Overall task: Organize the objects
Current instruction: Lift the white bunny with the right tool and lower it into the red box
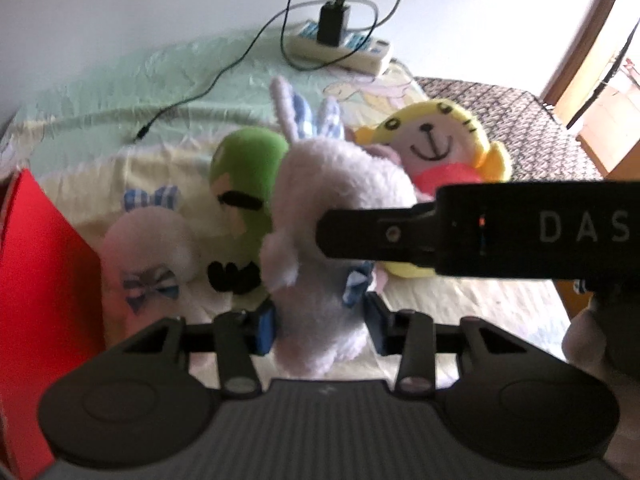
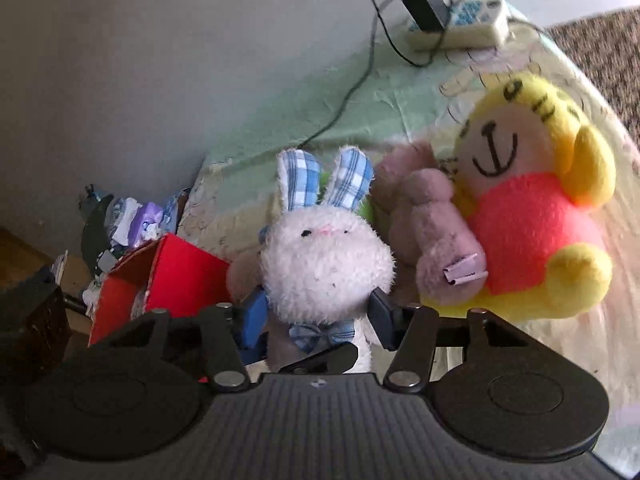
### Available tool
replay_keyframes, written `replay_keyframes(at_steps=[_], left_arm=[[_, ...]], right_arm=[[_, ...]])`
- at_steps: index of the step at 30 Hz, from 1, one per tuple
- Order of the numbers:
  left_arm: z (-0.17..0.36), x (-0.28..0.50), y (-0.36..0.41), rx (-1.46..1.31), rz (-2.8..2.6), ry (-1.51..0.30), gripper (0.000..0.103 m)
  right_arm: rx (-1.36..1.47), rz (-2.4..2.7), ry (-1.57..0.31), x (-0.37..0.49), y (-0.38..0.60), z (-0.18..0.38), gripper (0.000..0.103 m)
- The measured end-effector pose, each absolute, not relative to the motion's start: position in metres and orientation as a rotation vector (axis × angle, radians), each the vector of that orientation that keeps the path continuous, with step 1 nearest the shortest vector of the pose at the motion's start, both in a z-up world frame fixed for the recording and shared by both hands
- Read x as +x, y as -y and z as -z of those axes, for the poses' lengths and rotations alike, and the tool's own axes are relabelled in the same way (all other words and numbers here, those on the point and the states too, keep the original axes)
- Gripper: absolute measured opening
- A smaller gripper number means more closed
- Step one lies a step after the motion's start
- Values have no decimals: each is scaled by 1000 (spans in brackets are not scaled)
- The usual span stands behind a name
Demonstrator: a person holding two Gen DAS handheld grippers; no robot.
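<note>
A white plush rabbit (image 1: 320, 280) with blue checked ears stands upright on the bed, its back towards the left wrist view. My left gripper (image 1: 320, 324) is shut on its lower body, blue pads pressed into the fur. In the right wrist view the rabbit (image 2: 324, 264) faces the camera. My right gripper (image 2: 318, 316) straddles its neck, pads at the fur without a visible squeeze. One of its black fingers (image 1: 360, 232) lies along the rabbit's head. A red box (image 1: 44, 260) stands open at the left, beside the bed edge.
Around the rabbit lie a green plush (image 1: 248, 168), a second white plush with a blue bow (image 1: 148, 248), a yellow tiger plush (image 2: 532, 208) and a mauve plush (image 2: 432, 232). A power strip (image 1: 340, 48) with charger and cable sits at the back. Clutter (image 2: 120, 220) covers the floor.
</note>
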State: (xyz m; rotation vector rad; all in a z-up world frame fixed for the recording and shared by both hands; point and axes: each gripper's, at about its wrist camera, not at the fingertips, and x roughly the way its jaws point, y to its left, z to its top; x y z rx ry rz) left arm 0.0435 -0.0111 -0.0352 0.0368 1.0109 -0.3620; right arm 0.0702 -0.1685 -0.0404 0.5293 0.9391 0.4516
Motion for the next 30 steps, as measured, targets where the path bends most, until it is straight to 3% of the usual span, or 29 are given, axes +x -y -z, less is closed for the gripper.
replay_keyframes(at_steps=[12,22,30], left_arm=[[-35,-12,-30,34,267,-792,43],[-65,-42,-151,-14,135,-686,43],[-47,-46,-268,-45,74,-732,43]], right_arm=[[516,-673,-763,48,139,-11,56],[486,-845,-710,50,29,-28,56],[578,-870,-795,60,-83,5,56]])
